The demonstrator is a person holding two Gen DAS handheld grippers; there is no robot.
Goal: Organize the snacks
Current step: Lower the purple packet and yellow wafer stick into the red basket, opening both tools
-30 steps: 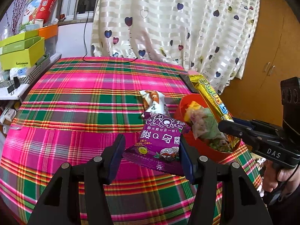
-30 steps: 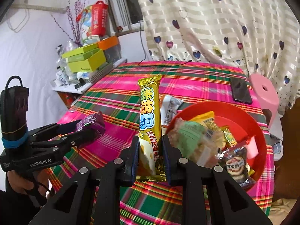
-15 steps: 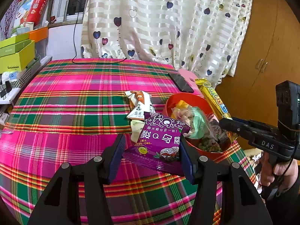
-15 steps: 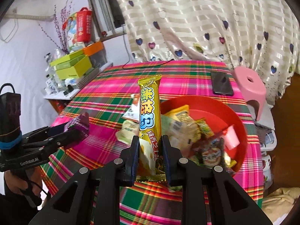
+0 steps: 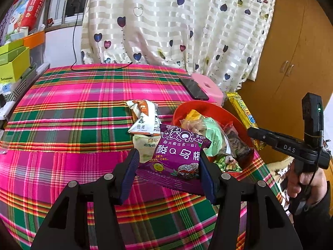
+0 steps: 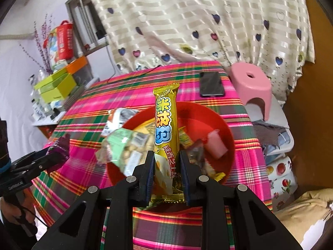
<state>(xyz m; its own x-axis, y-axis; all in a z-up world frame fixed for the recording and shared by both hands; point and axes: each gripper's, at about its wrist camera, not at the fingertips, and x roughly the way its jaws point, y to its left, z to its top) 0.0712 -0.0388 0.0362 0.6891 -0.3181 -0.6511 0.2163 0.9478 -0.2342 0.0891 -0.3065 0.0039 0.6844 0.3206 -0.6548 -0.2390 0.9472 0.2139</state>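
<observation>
**Both tongs loaded, bowl below**

My left tongs grip a purple pouch by its two side edges, the pads pressing in on it so it lies flat between them, printed face up and tilted a little towards me. It hangs above the plaid cloth, just short of the red bowl.

My right tongs are clamped tight on the lower end of a long yellow bar. The bar stands up and away from the jaws, its far end out over the bowl. In the left view I see the same tongs side-on, with the bar slanting up past the bowl's rim, and my hand on the grip.

The bowl sits near the right edge of the table and is heaped with snacks: a pale green bag, a pink packet, a dark wrapper and some yellow packs under the bar. In the left view green peas show at the near side.

Beside the bowl, on the cloth, lie a white-and-orange packet and a pale packet partly hidden by the pouch. A black phone lies at the far edge of the table, near a pink stool.
</observation>
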